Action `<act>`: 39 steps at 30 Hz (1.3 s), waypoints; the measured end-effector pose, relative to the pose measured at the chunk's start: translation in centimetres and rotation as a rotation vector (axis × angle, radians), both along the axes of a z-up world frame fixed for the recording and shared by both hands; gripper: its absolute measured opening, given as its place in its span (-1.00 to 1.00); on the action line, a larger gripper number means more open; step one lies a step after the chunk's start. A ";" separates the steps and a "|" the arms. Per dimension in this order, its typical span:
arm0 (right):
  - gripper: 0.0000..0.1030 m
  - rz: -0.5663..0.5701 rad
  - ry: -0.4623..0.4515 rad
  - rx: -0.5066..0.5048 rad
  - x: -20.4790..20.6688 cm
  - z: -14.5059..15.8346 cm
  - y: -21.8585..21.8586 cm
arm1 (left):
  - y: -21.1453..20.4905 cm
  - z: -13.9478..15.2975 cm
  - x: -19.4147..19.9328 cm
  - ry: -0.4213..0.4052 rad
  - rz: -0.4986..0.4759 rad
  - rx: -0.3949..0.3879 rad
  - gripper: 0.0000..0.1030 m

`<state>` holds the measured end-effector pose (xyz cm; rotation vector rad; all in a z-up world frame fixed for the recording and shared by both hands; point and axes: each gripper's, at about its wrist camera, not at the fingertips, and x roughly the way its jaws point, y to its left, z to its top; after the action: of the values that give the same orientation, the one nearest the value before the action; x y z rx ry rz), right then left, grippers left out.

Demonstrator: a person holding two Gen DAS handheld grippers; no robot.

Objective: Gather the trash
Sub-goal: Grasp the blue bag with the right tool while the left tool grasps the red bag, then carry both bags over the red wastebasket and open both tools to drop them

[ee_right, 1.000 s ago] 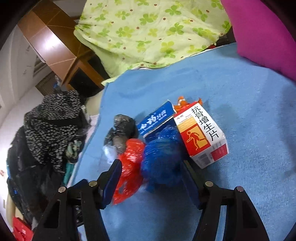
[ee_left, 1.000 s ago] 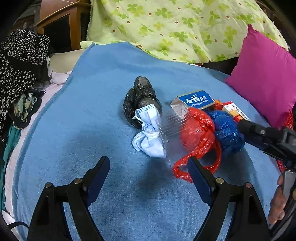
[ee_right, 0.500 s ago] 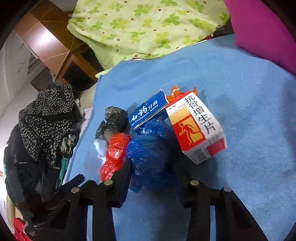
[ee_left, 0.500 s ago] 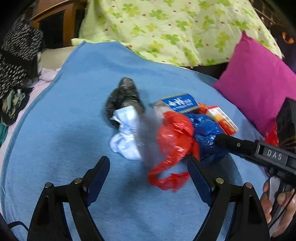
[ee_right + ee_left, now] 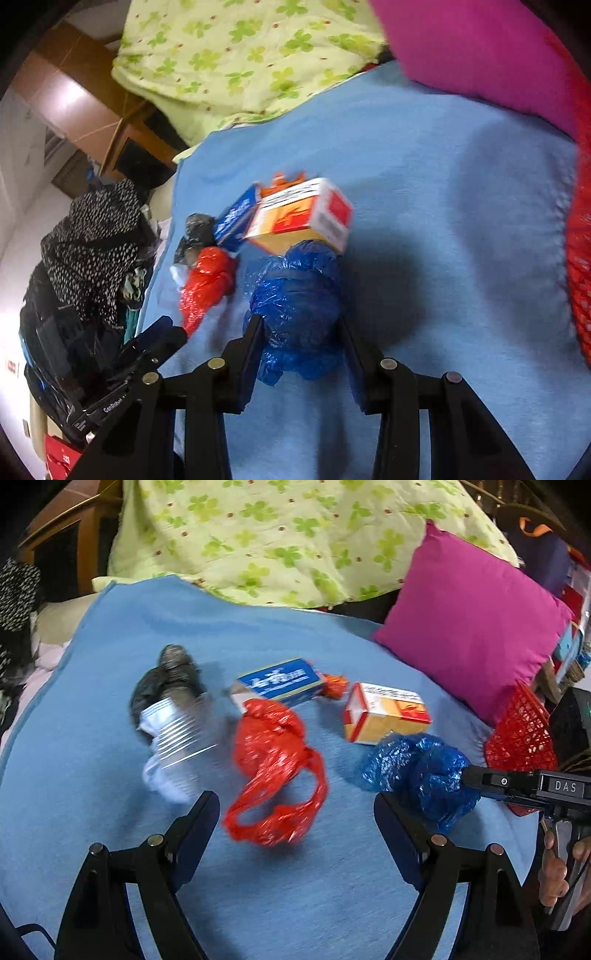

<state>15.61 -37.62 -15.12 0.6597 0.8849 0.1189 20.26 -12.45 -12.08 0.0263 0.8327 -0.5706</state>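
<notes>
The right gripper (image 5: 301, 332) is clamped on the blue bag (image 5: 295, 302), while the open left gripper (image 5: 297, 812) frames the red bag (image 5: 275, 760); boxes and other scraps remain mid-frame.

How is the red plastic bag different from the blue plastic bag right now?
The red plastic bag lies loose on the blue blanket, handles spread open; the blue plastic bag is balled up tight. The red one is untouched, between the open left tool fingers; the blue one is clamped in the right tool. Both are crinkled thin plastic.
</notes>
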 end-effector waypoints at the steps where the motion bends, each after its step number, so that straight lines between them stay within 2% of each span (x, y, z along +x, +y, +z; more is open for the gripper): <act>1: -0.15 -0.009 0.003 -0.011 -0.3 0.0 -0.3 | -0.3 0.0 0.0 -0.006 -0.003 0.003 0.66; 5: -0.15 -0.024 0.006 -0.006 -0.9 0.0 -1.4 | -1.9 -0.5 0.8 -0.014 -0.001 0.024 0.49; 13: -0.13 -0.004 -0.004 0.016 -1.0 0.2 -1.4 | -2.4 -2.1 3.3 0.015 0.062 0.042 0.44; 15: -0.10 0.000 -0.003 0.022 -0.9 0.2 -1.3 | -2.6 -2.6 3.8 0.023 0.061 0.057 0.17; 16: -0.10 0.005 -0.003 0.024 -0.9 0.1 -1.1 | -2.7 -2.8 3.9 0.030 0.061 0.061 0.10; 17: -0.02 0.006 -0.001 0.024 -0.9 0.1 -1.0 | -2.6 -3.1 4.2 0.046 0.062 0.058 -0.04; 20: 0.10 0.003 -0.007 0.051 -0.7 0.2 -1.1 | -2.2 -3.4 4.6 0.076 0.068 0.032 -0.11; 22: 0.19 -0.001 -0.010 0.050 -0.6 0.2 -1.0 | -1.9 -3.2 4.4 0.078 0.060 0.014 -0.24; 23: 0.25 -0.008 -0.010 0.051 -0.4 0.2 -0.9 | -1.8 -3.1 4.3 0.084 0.049 0.000 -0.26; 33: 0.24 0.006 0.043 -0.001 1.0 -1.1 0.7 | -2.3 -2.4 2.0 0.104 -0.049 -0.046 -0.26; 39: 0.11 0.022 0.008 -0.136 0.9 -0.4 2.5 | -2.6 -1.7 0.5 0.078 -0.098 -0.022 -0.26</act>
<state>16.49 -35.15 -15.47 0.5240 0.8996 0.0758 20.73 -15.01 -13.77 0.0249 0.9042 -0.6762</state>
